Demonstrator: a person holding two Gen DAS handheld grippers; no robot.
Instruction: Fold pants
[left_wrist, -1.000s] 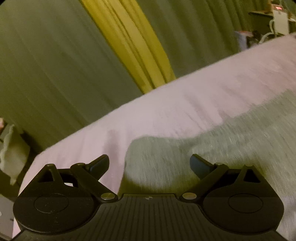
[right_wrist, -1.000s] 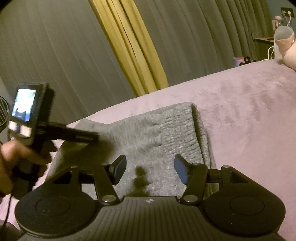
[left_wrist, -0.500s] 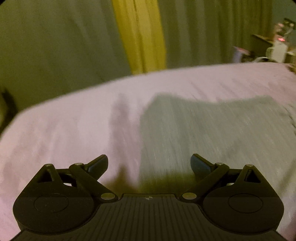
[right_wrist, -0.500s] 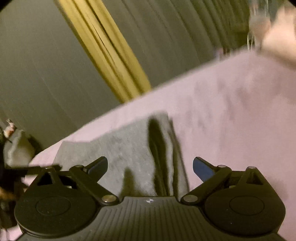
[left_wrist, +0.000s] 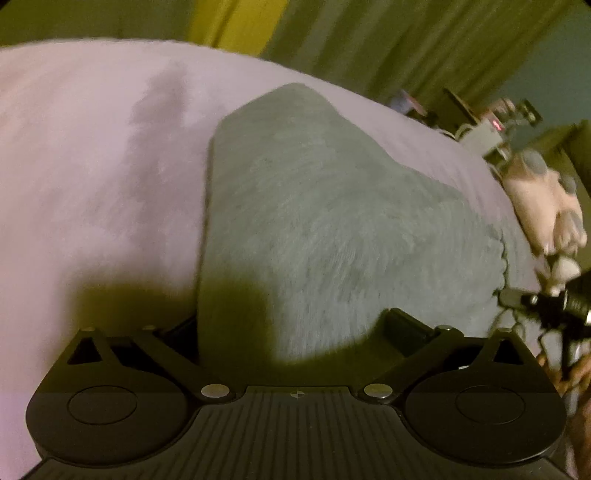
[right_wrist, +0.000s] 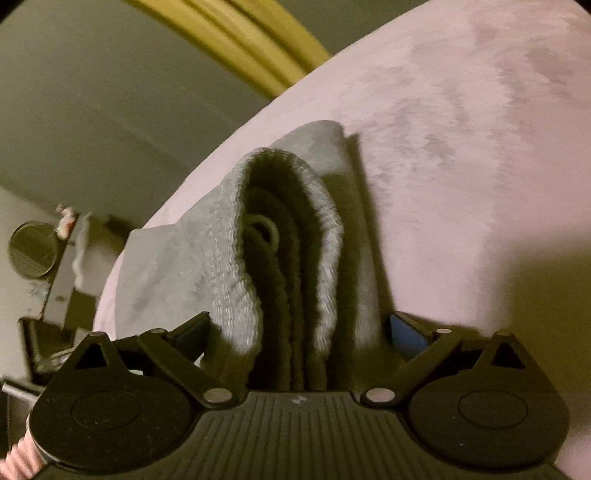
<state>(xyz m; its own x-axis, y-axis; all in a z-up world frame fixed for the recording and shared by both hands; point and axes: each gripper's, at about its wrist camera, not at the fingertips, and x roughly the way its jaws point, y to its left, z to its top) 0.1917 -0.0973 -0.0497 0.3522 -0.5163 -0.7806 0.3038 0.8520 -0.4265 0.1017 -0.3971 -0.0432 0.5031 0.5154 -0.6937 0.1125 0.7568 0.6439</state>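
Folded grey knitted pants (right_wrist: 236, 258) lying on a bed under a pale pink plush blanket (right_wrist: 461, 147), ribbed waistband end reaching in between the fingers of the right hand-held gripper (right_wrist: 297, 328). Jaws there just been opening, now spread wide, fabric between them but pads not pressing it. Left hand-held gripper (left_wrist: 291, 328) likewise spread wide, low over the near edge of the same pants (left_wrist: 332, 221), gripping nothing. No readable brand, label or writing anywhere.
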